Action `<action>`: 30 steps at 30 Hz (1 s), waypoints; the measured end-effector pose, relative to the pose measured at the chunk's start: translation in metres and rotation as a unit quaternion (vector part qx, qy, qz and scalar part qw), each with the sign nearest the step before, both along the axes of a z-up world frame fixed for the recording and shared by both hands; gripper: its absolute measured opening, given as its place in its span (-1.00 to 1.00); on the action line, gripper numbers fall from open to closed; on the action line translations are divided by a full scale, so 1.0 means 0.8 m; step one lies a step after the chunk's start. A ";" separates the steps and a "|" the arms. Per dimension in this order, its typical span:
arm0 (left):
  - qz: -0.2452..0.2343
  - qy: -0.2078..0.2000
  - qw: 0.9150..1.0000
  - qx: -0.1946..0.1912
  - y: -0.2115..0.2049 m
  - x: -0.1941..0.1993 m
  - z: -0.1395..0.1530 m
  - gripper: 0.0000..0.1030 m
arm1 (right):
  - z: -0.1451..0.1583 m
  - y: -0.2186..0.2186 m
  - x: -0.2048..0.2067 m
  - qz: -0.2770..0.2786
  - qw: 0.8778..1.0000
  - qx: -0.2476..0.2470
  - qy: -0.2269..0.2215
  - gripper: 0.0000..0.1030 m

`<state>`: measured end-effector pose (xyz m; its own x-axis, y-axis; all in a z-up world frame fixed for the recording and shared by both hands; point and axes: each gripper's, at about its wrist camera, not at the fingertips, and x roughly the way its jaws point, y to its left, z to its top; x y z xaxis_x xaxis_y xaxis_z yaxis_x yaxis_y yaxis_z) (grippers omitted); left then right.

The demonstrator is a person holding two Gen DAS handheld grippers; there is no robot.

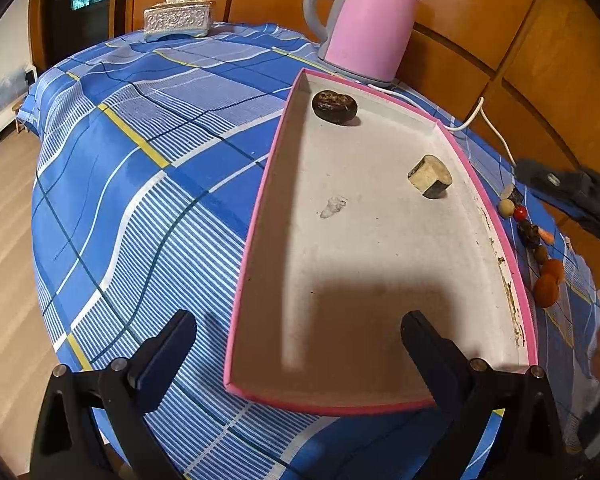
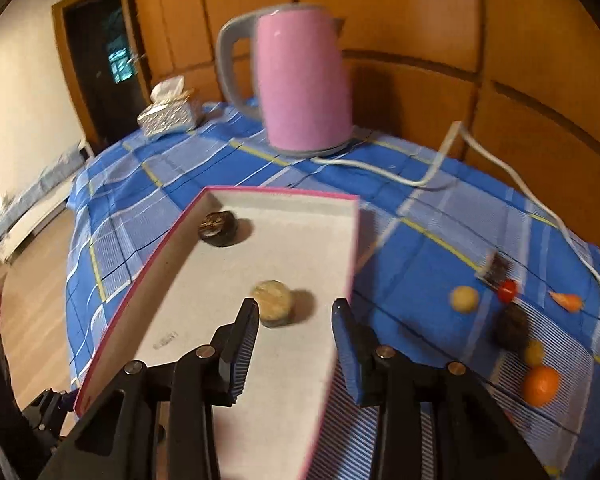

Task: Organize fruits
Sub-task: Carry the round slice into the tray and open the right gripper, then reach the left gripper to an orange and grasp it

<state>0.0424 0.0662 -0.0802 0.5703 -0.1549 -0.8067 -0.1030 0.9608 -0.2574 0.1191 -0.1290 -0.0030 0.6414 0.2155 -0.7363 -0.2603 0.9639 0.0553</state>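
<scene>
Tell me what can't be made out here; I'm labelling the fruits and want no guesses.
- Loose fruits, left wrist view: tiny and squeezed at the fisheye edge, partly behind the tray's rim.
- The same fruits, right wrist view: motion-blurred, kinds unclear.
- Pale piece in the tray: its near side hidden behind the right gripper.
- Tray's near end: cut off by gripper bodies in both views.

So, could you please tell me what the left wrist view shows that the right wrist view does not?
Only the left wrist view shows the open left tongs, empty over the tray's near end, and a whitish smear on the tray floor.

Only the right wrist view shows the open right tongs, nothing between them, and the whole white cord trailing across the cloth.

Both show the pink-rimmed tray holding a dark piece and a pale piece, the pink kettle, the tissue box and loose fruits beside the tray.
</scene>
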 end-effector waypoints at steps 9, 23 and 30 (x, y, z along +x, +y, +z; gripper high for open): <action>-0.004 -0.002 1.000 0.007 -0.003 0.000 0.001 0.99 | 0.003 -0.122 -0.067 -0.139 0.990 -0.004 -0.020 -0.18; -0.003 -0.023 1.000 0.022 -0.003 -0.003 0.016 0.99 | -0.058 -0.334 -0.145 -0.444 0.895 -0.035 0.013 -0.02; -0.020 -0.046 0.998 0.025 -0.010 -0.005 0.038 0.99 | -0.082 -0.352 -0.150 -0.473 0.880 -0.033 0.025 -0.02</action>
<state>0.0380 0.0583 -0.0501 0.6368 -0.1408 -0.7581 -0.0416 0.9755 -0.2162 -0.0012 -0.4109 -0.0687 0.4768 -0.4416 -0.7600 0.6623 0.7490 -0.0196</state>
